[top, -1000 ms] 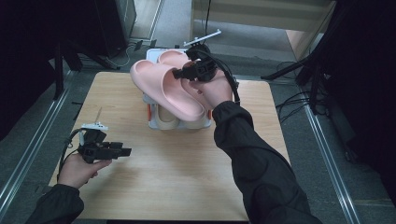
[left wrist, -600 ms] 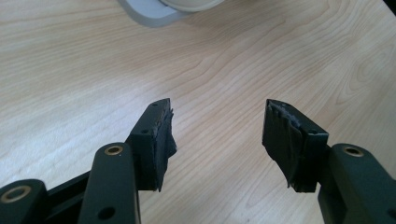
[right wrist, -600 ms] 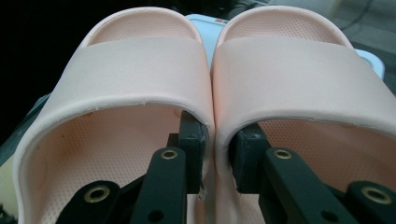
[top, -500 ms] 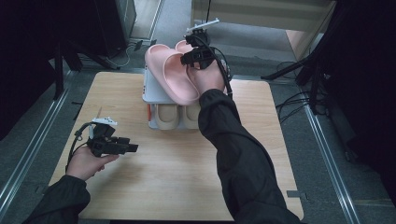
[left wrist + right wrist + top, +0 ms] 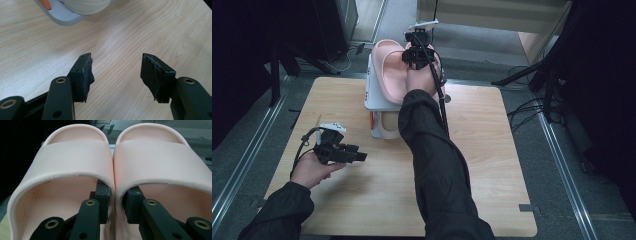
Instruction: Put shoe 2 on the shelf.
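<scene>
A pair of pink slippers (image 5: 387,65) lies over the top of a white shoe rack (image 5: 371,95) at the table's far edge. My right gripper (image 5: 414,52) is shut on the two slippers' inner walls, pinching them together. In the right gripper view the left slipper (image 5: 72,157) and the right slipper (image 5: 160,157) sit side by side, with the right gripper (image 5: 117,192) reaching in under their straps. My left gripper (image 5: 357,156) hovers low over the table's near left, open and holding nothing. The left gripper (image 5: 116,67) has bare wood between its jaws.
A beige shoe (image 5: 387,127) sits in the rack's lower level, and its toe (image 5: 85,5) and the rack's grey-white base (image 5: 62,17) lie ahead of the left gripper. The wooden table (image 5: 492,165) is ringed by dark floor, cables and stands.
My right gripper has carried the pink slippers farther away and lowered them onto the rack's top. The left hand has drifted slightly to the right.
</scene>
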Motion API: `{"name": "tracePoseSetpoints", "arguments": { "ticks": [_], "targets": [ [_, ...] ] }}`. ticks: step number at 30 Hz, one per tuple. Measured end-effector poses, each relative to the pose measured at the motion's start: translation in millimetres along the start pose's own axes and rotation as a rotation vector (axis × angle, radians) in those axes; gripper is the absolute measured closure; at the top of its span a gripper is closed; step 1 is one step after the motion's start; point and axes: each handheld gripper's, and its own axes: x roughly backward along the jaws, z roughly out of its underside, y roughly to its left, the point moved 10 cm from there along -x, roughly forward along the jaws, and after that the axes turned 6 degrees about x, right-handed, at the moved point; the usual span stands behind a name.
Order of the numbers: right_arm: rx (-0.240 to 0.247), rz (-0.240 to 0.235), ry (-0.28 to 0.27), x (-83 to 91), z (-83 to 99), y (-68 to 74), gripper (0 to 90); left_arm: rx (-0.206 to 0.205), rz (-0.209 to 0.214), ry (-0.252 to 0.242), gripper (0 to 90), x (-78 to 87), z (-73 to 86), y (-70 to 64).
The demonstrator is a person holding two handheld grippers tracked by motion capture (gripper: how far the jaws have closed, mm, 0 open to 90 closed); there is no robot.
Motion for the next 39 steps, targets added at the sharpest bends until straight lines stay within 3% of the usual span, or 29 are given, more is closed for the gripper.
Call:
{"name": "tracePoseSetpoints", "arguments": {
  "ticks": [6, 20, 33, 39],
  "targets": [
    [-0.015, 0.035, -0.007, -13.5, 3.2, 9.2, 76.9, -0.011, 0.009, 0.007, 42.2, -3.3, -2.2, -2.9],
    [-0.026, 0.093, 0.001, -30.2, 3.6, 2.3, 76.3, -0.024, 0.022, 0.012, 42.2, -3.7, -1.9, -7.6],
    [-0.031, 0.098, 0.006, -37.5, 2.9, 3.7, 75.2, -0.023, 0.024, 0.012, 42.2, -3.4, -2.0, -7.4],
    [-0.035, 0.090, -0.001, -38.8, 3.0, 5.6, 70.2, -0.024, 0.022, 0.013, 42.2, -3.3, -1.9, -7.1]
  ]
}}
